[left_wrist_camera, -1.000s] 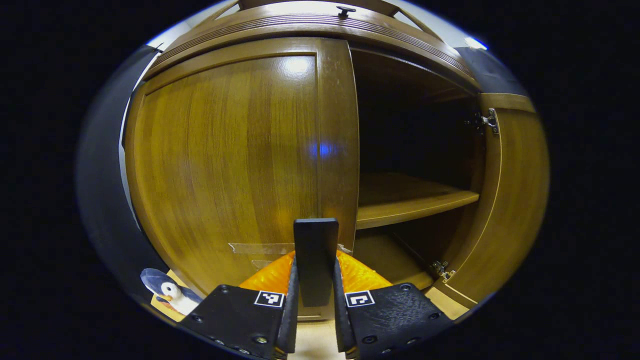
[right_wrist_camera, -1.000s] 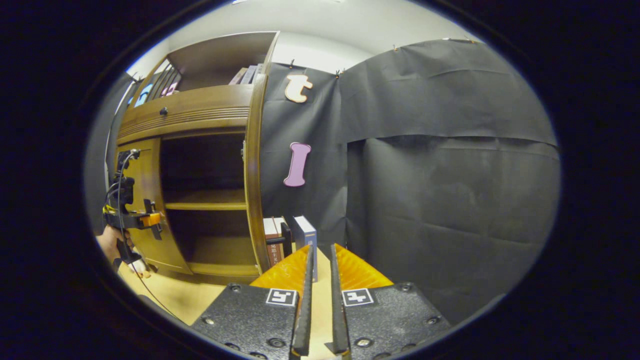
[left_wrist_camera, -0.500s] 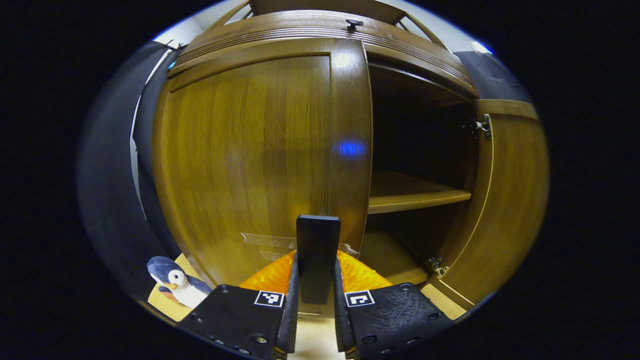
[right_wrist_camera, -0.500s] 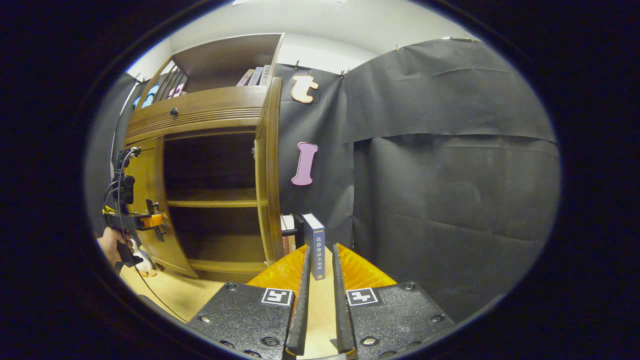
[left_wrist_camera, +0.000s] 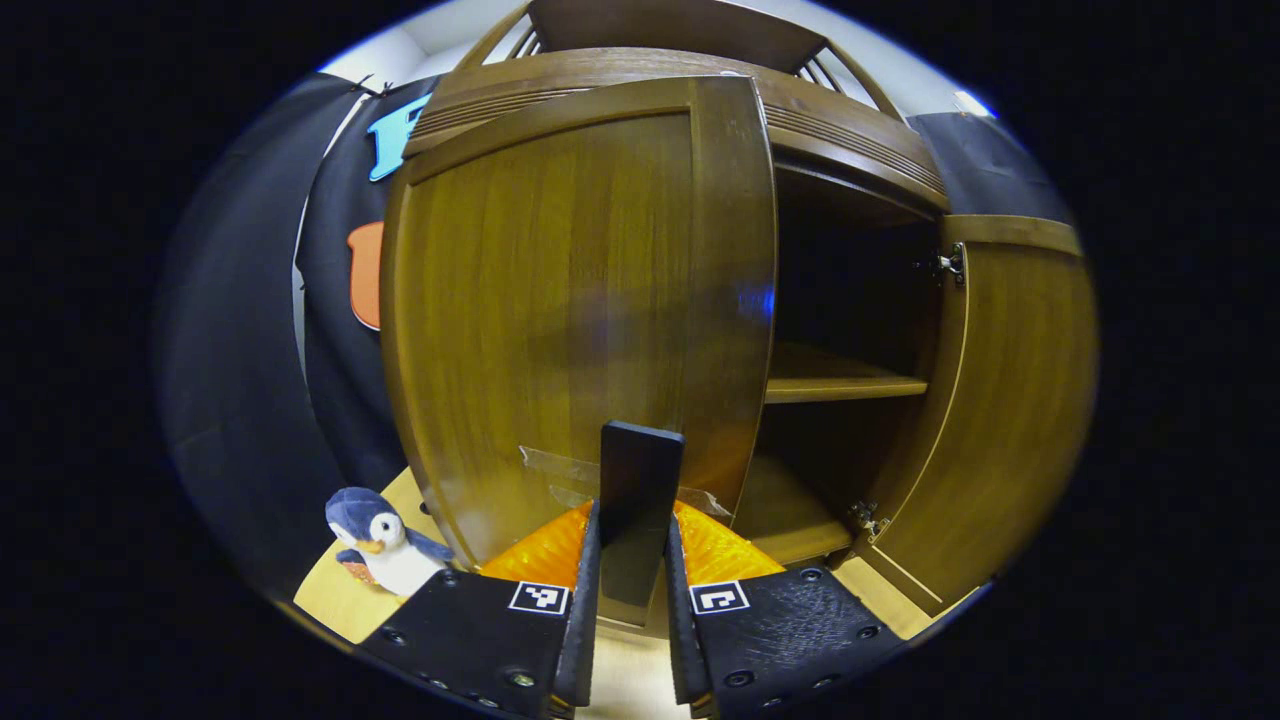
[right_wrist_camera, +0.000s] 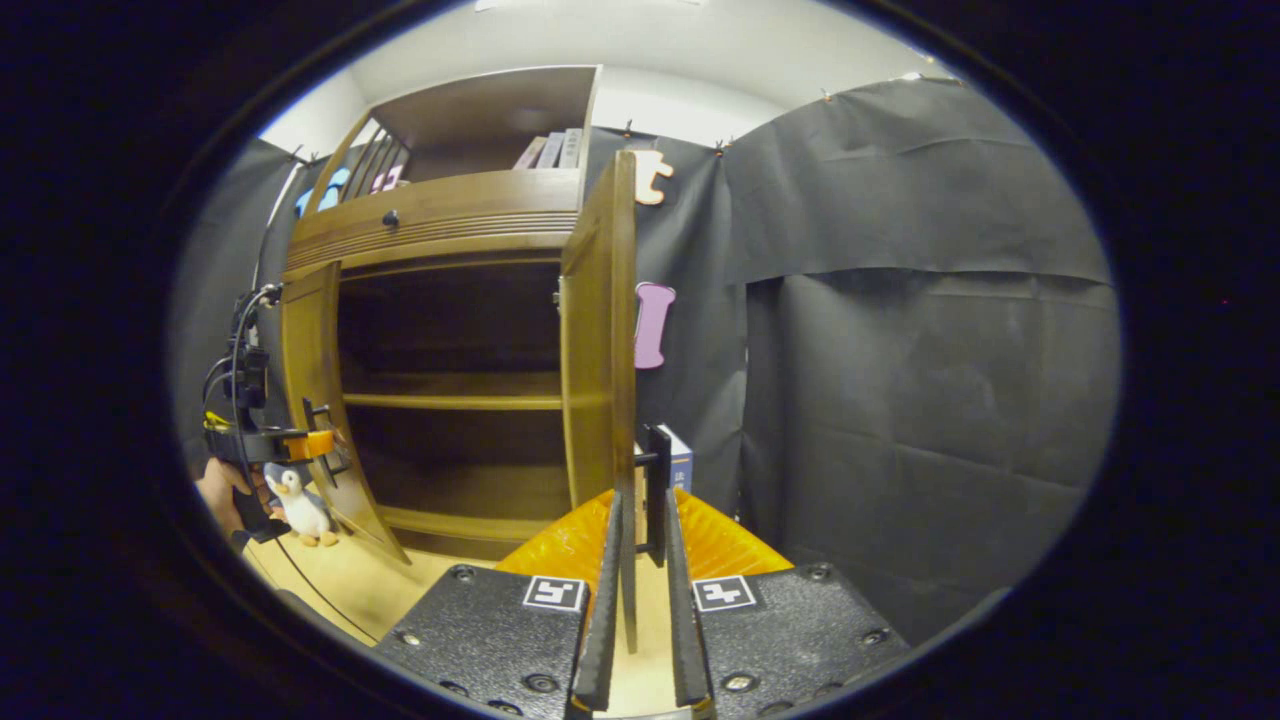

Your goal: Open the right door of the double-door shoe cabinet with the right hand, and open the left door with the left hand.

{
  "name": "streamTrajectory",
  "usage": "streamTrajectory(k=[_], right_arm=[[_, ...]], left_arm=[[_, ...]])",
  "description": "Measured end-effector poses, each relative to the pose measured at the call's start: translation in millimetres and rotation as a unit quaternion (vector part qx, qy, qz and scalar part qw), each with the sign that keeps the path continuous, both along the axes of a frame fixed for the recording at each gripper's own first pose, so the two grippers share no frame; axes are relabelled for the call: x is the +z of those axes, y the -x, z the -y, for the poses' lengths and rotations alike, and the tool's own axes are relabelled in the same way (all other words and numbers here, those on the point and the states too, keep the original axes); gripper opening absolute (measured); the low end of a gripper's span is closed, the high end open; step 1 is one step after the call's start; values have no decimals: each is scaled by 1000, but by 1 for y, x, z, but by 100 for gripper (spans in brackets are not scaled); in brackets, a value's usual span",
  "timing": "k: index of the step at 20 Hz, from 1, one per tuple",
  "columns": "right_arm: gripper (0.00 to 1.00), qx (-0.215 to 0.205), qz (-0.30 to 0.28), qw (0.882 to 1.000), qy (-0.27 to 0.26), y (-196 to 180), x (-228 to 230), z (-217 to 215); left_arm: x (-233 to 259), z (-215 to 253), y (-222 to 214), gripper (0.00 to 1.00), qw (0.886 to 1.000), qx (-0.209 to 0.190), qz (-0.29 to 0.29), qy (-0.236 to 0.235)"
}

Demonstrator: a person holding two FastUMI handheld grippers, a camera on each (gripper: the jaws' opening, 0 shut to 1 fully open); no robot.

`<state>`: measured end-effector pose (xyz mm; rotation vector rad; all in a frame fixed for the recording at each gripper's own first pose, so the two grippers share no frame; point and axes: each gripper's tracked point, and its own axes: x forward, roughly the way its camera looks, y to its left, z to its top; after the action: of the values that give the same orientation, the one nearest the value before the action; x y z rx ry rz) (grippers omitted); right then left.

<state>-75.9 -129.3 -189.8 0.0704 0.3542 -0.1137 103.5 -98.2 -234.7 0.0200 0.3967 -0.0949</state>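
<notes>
The left gripper (left_wrist_camera: 632,590) grasps the dark handle (left_wrist_camera: 636,500) of the left door (left_wrist_camera: 570,300), part-swung, at 6 o'clock. The right door (right_wrist_camera: 600,330) stands wide; the right gripper (right_wrist_camera: 640,590) seems clenched shut beside its edge, probably not pinching. Best to follow the hinge arc without twisting.

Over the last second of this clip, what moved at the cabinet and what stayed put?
The left door swung further open, pulled by the left gripper, which stays clamped on its dark handle; more wall and the toy penguin came into view. The right door stays open. The right gripper turned towards it, nearly closed.
</notes>
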Motion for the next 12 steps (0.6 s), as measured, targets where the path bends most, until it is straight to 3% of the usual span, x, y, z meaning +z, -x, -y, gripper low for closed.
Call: streamTrajectory(k=[12], right_arm=[[29, 99, -2, 995, -6, -14, 0, -63]], left_arm=[[9, -48, 52, 30, 999, 51, -4, 2]])
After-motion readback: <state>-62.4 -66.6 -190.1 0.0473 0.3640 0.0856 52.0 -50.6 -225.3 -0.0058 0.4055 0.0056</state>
